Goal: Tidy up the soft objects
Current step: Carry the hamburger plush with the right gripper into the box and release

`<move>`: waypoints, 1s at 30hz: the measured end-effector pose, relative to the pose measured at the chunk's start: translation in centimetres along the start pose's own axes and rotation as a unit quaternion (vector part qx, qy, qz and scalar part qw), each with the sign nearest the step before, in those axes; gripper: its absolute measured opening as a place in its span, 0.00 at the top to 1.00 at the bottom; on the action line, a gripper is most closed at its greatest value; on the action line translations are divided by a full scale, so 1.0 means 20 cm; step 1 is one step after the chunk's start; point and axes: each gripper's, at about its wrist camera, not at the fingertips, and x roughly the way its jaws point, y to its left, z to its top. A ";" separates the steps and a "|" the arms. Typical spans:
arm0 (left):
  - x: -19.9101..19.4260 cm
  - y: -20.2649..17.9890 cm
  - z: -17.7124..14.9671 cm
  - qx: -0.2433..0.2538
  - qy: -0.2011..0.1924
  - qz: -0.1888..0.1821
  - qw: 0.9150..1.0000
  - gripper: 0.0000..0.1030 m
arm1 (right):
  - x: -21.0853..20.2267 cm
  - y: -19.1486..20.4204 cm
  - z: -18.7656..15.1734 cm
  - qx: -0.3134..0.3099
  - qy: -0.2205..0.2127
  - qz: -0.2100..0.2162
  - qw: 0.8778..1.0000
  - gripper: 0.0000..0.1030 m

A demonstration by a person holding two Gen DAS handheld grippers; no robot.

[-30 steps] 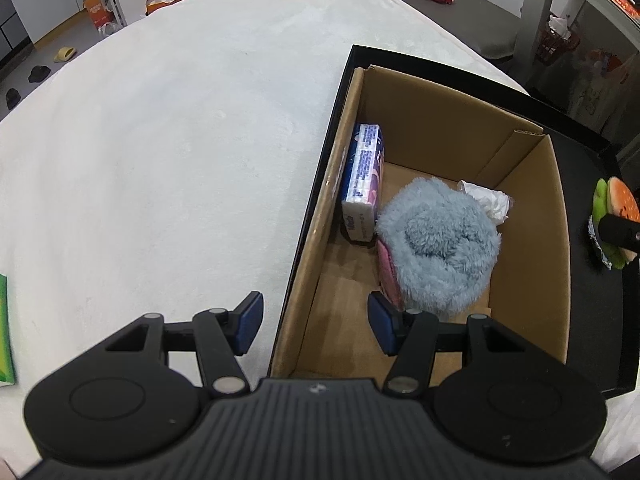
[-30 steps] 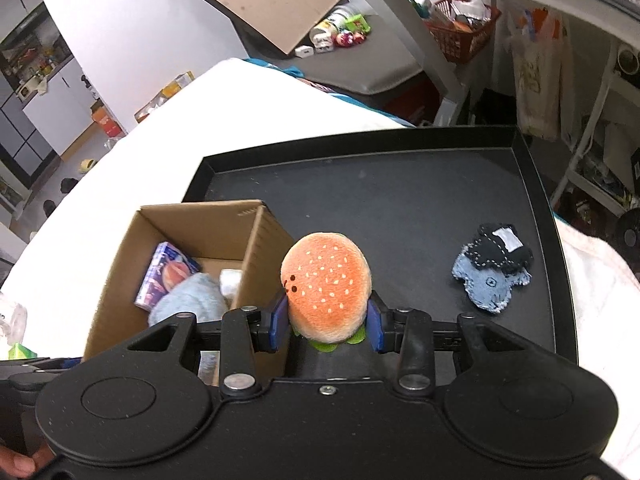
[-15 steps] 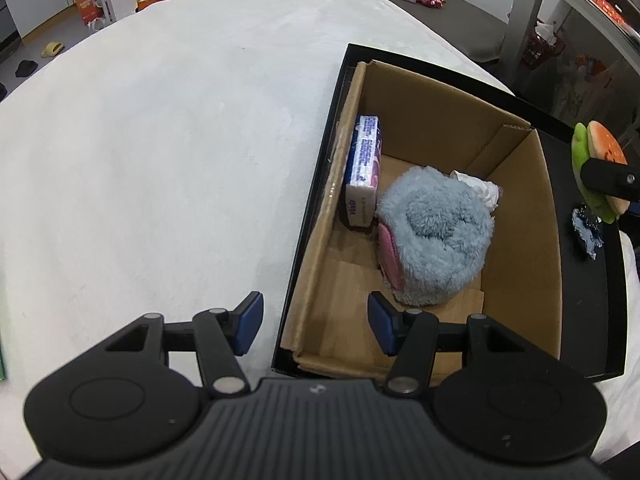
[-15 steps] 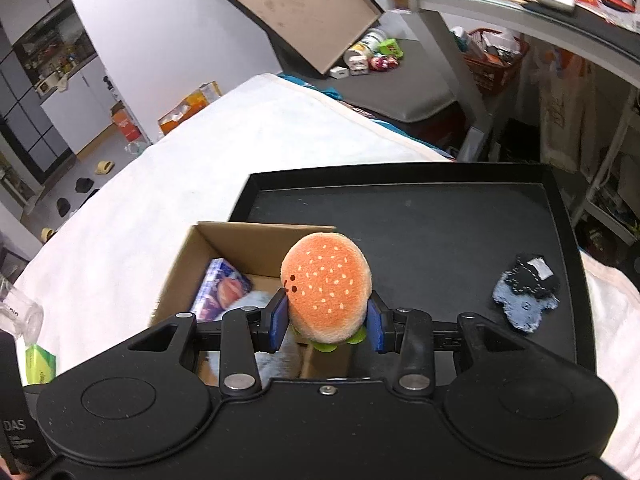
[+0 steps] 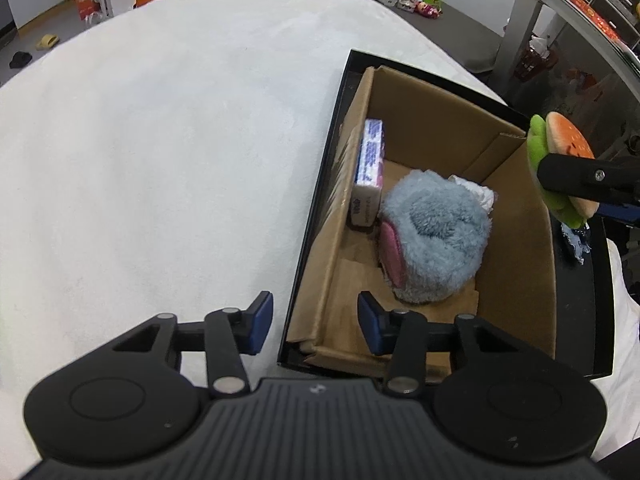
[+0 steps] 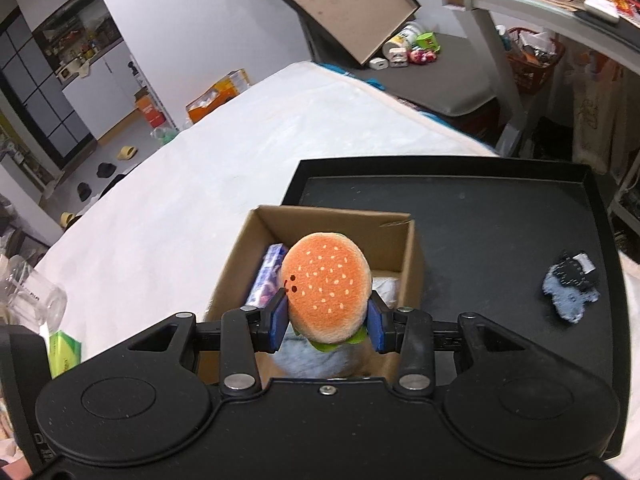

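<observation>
Right wrist view: the burger plush point(image 6: 325, 280) is clamped in the right claw point(image 6: 326, 322) above the cardboard box point(image 6: 412, 264), not yet released. Packed already are a blue fluffy toy point(image 5: 434, 240), a tissue packet point(image 5: 370, 168) at its 10 o'clock and white crumpled paper point(image 5: 478, 192) at 1 o'clock. Left to sort is the denim piece point(image 6: 572, 292) on the black tray point(image 6: 500, 216), at the box's 3 o'clock; the left claw point(image 5: 314, 322) is closing on nothing, astride the box's near wall.
</observation>
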 end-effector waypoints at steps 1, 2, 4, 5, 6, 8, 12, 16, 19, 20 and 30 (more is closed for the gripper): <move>0.00 0.01 0.00 -0.002 0.001 0.000 1.000 0.60 | 0.00 0.02 0.00 -0.001 0.002 0.003 1.000 0.62; 0.00 0.01 0.00 -0.001 -0.002 -0.005 1.000 0.62 | 0.01 0.04 -0.01 -0.002 0.005 0.007 1.000 0.62; 0.00 0.02 0.00 -0.003 -0.005 -0.005 1.000 0.68 | 0.02 0.07 -0.01 -0.005 0.011 0.015 1.000 0.61; 0.00 0.02 0.00 -0.004 -0.007 -0.008 1.000 0.72 | 0.03 0.09 -0.02 -0.006 0.014 0.018 1.000 0.61; -0.01 0.02 0.00 -0.005 -0.007 -0.010 1.000 0.73 | 0.04 0.11 -0.02 -0.007 0.017 0.022 1.000 0.61; -0.01 0.03 0.00 0.001 -0.013 -0.024 1.000 0.79 | 0.05 0.14 -0.02 -0.007 0.023 0.028 0.999 0.61; -0.02 0.03 -0.01 0.003 -0.017 -0.032 0.999 0.87 | 0.07 0.19 -0.03 -0.010 0.027 0.040 0.999 0.58; -0.02 0.03 -0.01 0.005 -0.018 -0.032 0.999 0.87 | 0.09 0.22 -0.04 -0.013 0.034 0.055 0.998 0.57; -0.02 0.03 -0.01 0.003 -0.017 -0.033 0.999 0.87 | 0.11 0.23 -0.05 -0.014 0.043 0.063 0.997 0.50; -0.02 0.03 -0.01 0.002 -0.016 -0.033 0.999 0.87 | 0.12 0.23 -0.05 -0.011 0.046 0.065 0.997 0.46; -0.03 -0.01 0.02 0.005 -0.014 -0.012 1.000 0.83 | 0.03 0.05 -0.03 0.013 0.017 0.037 0.999 0.41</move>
